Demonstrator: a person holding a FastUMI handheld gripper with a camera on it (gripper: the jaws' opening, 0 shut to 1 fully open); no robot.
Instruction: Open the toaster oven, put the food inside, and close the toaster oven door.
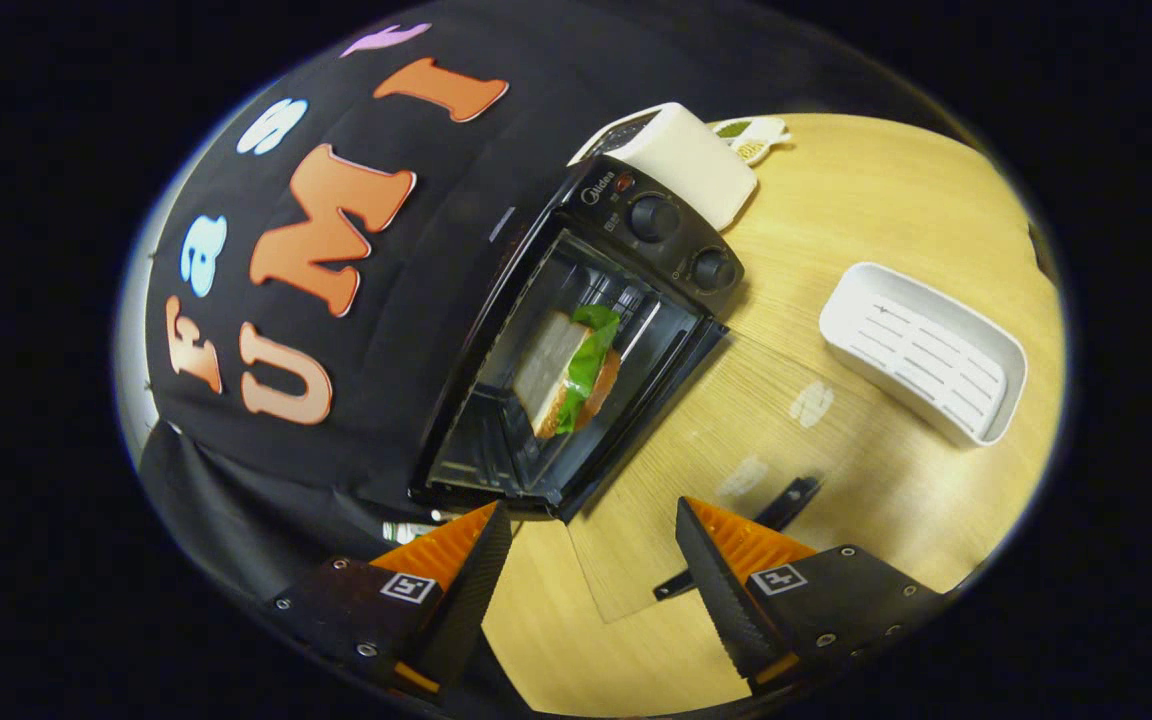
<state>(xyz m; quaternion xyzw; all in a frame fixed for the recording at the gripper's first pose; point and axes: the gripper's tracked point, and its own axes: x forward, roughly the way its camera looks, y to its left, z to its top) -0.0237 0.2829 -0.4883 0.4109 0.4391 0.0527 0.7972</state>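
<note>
The black toaster oven (576, 340) stands on the wooden table (866, 200), against the black cloth wall, just beyond my fingers. Its two knobs (681, 240) sit on the end away from me. A sandwich (571, 370) with white bread, green lettuce and an orange layer lies inside, seen through the glass. The door looks shut or nearly so, its lower edge (651, 420) resting by the table. My gripper (591, 575) is open and holds nothing, a short way back from the oven's front, with the left finger (471, 580) near the oven's corner.
A white slotted tray (921, 350) rests on the table to the right of the oven. A white box-like appliance (681, 160) stands behind the oven. A thin black strip (766, 520) lies on a pale mat (736, 440) just ahead of my right finger.
</note>
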